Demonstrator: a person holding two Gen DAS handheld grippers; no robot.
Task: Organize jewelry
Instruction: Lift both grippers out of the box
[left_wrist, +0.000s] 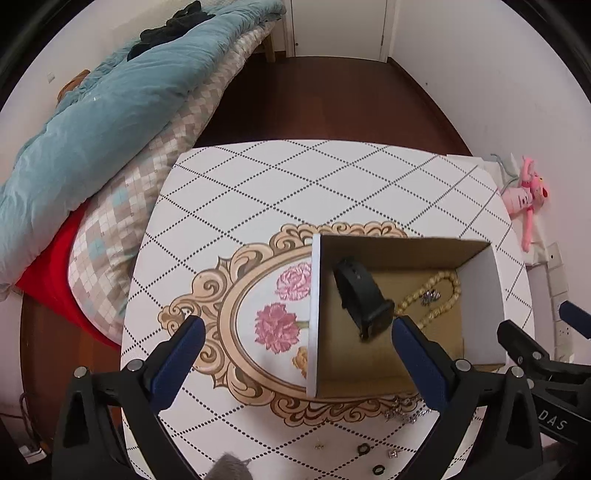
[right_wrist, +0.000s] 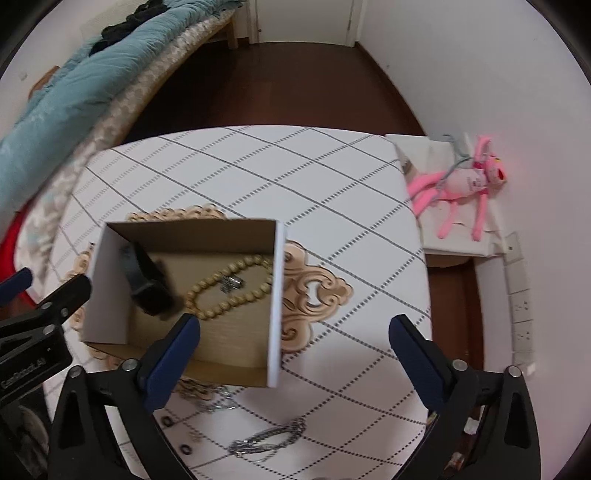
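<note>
An open cardboard box stands on the patterned table. Inside lie a black watch, a beige bead necklace and a small silver piece. A silver chain lies on the table in front of the box, with small dark rings and small earrings nearby. My left gripper is open and empty over the box's left wall. My right gripper is open and empty over the box's right wall.
The white table has a gold floral medallion. A bed with a teal quilt lies to the left. A pink plush toy lies on a low stand at the right wall. Dark wood floor lies beyond.
</note>
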